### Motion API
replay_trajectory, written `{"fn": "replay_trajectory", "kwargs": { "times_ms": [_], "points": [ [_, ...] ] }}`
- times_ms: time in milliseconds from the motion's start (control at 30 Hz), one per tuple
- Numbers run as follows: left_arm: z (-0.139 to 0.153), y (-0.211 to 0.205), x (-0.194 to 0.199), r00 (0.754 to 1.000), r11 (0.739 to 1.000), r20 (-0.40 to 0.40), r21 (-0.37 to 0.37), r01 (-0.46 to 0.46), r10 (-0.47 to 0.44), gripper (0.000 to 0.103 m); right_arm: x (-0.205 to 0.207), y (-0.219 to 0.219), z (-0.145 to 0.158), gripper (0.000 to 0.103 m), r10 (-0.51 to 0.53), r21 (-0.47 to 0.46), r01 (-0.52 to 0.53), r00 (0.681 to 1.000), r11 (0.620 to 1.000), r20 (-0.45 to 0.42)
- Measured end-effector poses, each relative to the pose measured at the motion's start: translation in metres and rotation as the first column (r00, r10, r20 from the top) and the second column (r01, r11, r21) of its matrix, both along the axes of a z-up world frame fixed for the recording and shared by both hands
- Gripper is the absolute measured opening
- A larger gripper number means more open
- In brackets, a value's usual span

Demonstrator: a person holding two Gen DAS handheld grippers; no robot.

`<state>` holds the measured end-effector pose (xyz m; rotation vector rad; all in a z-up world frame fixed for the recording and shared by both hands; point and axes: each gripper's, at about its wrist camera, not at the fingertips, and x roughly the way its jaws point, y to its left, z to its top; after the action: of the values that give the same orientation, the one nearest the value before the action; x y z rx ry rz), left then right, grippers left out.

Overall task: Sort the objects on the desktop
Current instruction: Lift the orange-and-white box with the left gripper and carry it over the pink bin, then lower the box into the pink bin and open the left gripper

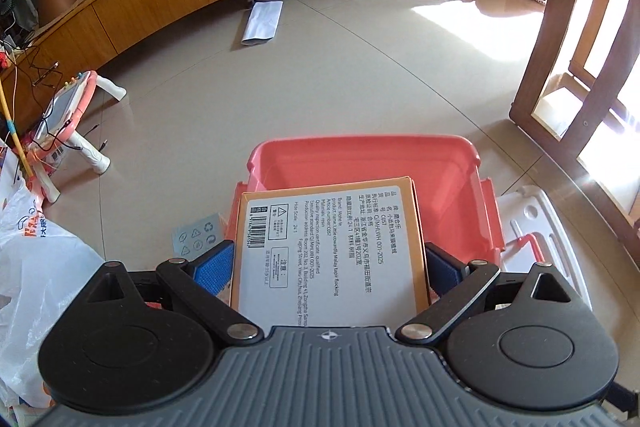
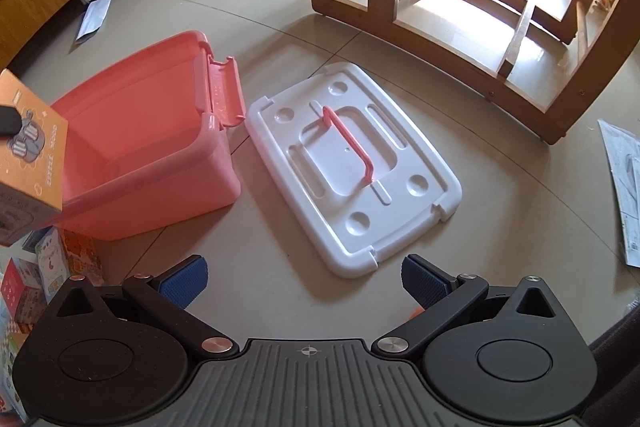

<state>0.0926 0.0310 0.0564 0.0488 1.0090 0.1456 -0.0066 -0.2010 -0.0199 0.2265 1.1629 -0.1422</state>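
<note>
The left tool [image 1: 329, 269] pinched an orange box [image 1: 328, 247] between its blue pads [image 1: 214, 263], its jaws standing wide against the box's two sides. The box showed a white printed label with a barcode, and it hung above the near rim of a pink bin [image 1: 360, 157], whose open mouth lay toward twelve o'clock from the box. In the right wrist view the same box [image 2: 28, 143] sat at nine o'clock, raised over the bin's [image 2: 160, 131] left corner, with a black finger across its top face.

The right tool [image 2: 304, 281] was spread with nothing between its pads [image 2: 424, 281], pointing down at bare floor tile. Straight ahead of it, at twelve o'clock, lay the bin's white lid [image 2: 352, 167], flat on the floor with its pink handle [image 2: 352, 143] facing up (just beside the bin, its near corner close to the tool). The bin's latch flap [image 2: 226, 93] stood open toward the lid.

More small colourful boxes [image 2: 48, 267] were stacked at eight o'clock from the right tool, touching the bin's front wall. A wooden chair frame [image 2: 460, 27] stood at one o'clock, well apart, and printed sheets [image 2: 624, 187] lay at three o'clock.
</note>
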Motion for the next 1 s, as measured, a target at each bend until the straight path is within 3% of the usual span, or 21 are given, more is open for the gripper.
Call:
{"fn": "replay_trajectory", "kwargs": {
  "times_ms": [367, 767, 1000],
  "points": [
    [-0.049, -0.004, 0.061, 0.999, 0.998, -0.012, -0.058, -0.034, 0.033, 0.097, 0.011, 0.007, -0.011, 0.103, 0.021, -0.024, -0.021, 0.999, 0.999, -0.032],
    [-0.131, -0.037, 0.102, 0.993, 0.998, -0.109, -0.054, 0.038, -0.044, 0.097, 0.023, -0.005, -0.032, 0.103, -0.023, -0.02, 0.021, 0.995, 1.0, -0.097],
    [-0.152, -0.047, 0.118, 0.992, 0.998, -0.117, -0.056, 0.034, -0.04, 0.097, 0.028, -0.013, -0.041, 0.103, -0.049, -0.022, 0.046, 0.991, 0.999, -0.127]
  ]
}}
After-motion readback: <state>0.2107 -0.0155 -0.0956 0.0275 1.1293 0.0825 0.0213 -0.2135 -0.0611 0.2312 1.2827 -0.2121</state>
